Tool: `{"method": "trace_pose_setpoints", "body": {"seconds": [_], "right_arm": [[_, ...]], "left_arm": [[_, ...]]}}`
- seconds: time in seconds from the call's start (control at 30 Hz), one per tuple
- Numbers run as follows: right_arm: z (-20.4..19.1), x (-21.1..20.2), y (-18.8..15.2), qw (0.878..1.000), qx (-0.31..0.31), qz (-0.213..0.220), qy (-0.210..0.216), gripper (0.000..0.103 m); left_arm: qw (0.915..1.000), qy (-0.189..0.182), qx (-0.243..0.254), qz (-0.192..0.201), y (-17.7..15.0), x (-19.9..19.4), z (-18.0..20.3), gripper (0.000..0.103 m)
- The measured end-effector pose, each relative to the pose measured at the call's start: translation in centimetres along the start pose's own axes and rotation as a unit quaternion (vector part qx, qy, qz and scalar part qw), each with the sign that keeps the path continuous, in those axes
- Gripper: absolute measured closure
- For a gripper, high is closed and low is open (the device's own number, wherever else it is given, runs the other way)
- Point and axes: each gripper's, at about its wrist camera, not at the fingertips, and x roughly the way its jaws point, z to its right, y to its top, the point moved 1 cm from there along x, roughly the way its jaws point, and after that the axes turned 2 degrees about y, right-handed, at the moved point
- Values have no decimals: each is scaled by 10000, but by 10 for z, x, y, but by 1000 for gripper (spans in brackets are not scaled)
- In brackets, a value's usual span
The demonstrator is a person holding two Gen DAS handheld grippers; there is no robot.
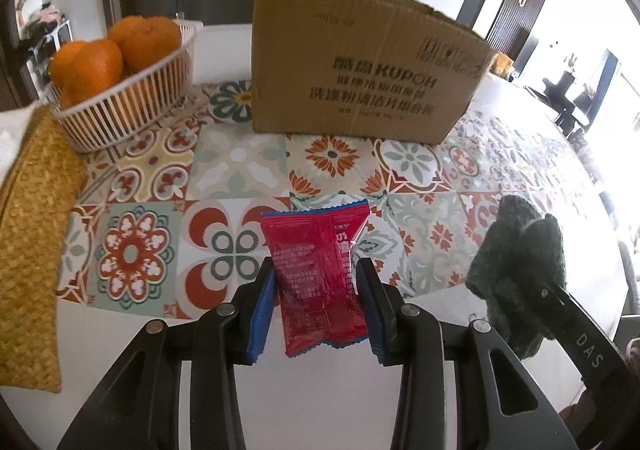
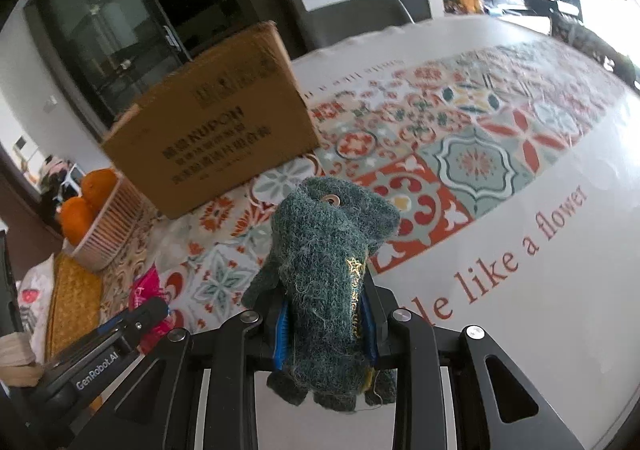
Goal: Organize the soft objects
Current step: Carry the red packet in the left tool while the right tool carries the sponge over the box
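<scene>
the left gripper [image 1: 316,286] has its jaws clamped on a red snack packet [image 1: 320,274], the blue pads pressing its two long edges so the packet stands up between them, its serrated top pointing at the far side of the table. holding it by the edges looks deliberate: the foil is thin and puffy, so a grip on the sides keeps it from slipping out. the right gripper [image 2: 326,324] is closed on a dark green knitted glove [image 2: 328,250], pinched low on the cuff so the fingers flop forward and a little over the top; a gold star label and a metal snap show on the wool. from the left wrist view the glove [image 1: 520,270] hangs just right of the packet, the two grippers side by side and close, both held above the table.

both soft things seem to be lifted and aimed toward the cardboard box [image 1: 360,66], which stands at the far middle of the table with printed lettering on its near face. my guess is that the box is the place to put them, though its opening is not visible from here.

the table carries a cloth [image 1: 240,170] printed with red, green and yellow tile flowers, with a plain white border reading "like a flower". at the far left sits a white slatted basket [image 1: 120,106] of oranges [image 1: 120,46], and a woven yellow mat [image 1: 32,242] lies at the near left. behind are dark glass doors, a white wall and a bright window to the right.
</scene>
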Motion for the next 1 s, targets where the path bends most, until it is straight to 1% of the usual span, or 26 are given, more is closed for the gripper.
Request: {"method": "trace_pose_setpoints", "body": {"seconds": [0.17,0.47,0.53,0.67,0.87,1.0], "right_arm": [[-8,-17,2,9995,-239,189,115,74],[-20,-47,13,9958,-603,652,231,74],[-21,-51,16,9952,-629,694,278,74],[-26,-62,23,9931,-702,859,388,74],[-30,-70,36,9907,-732,991,583,74],[-34,-74,46,9887,-806,1094,632,74]], "left_arm": [[9998,7,64,188,-1,-21,1,63],[9991,-121,57,403,-1,-49,5,65],[9987,-144,73,476,1,-56,6,66],[9979,-198,89,615,6,-68,9,66],[9955,-186,187,909,18,-88,15,66],[9937,-217,223,1080,27,-99,17,66]]}}
